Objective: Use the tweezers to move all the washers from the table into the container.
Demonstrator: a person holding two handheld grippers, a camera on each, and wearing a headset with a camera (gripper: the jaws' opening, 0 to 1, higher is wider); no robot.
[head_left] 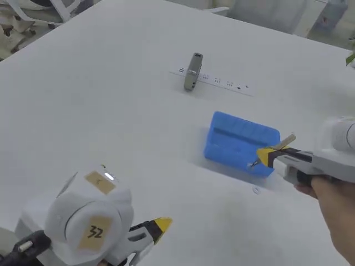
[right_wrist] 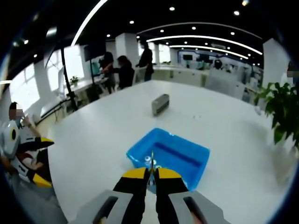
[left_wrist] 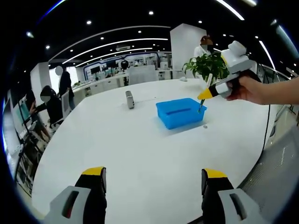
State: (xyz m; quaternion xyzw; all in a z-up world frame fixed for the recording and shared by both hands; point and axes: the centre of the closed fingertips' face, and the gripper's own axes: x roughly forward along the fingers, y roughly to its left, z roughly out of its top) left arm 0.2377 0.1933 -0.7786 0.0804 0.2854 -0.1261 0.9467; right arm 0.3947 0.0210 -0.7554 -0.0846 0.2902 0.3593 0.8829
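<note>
The right gripper (head_left: 266,155), clamped on the tweezers (head_left: 285,142), hangs their tips over the container's (head_left: 222,149) near rim, probably dropping, load indiscernible; next, pinch the washer (head_left: 255,190) on the desk beside it.

Open-plan office. Curved ceiling light strips (right_wrist: 201,36), recessed downlights (left_wrist: 88,22), white columns (left_wrist: 186,46) and rows of desks (right_wrist: 187,74) with seated and standing people (right_wrist: 122,70) surround a large white table (left_wrist: 140,149). A leafy plant (left_wrist: 209,65) stands nearby.

Quick count from me: one counter (head_left: 111,122), one blue container (head_left: 236,138) on it, one loose washer (head_left: 255,190) just beside that, one grey gadget (head_left: 192,72) further back, one pair of tweezers (head_left: 287,142), and two grippers, a left gripper (left_wrist: 152,175) and a right gripper (right_wrist: 152,174).
</note>
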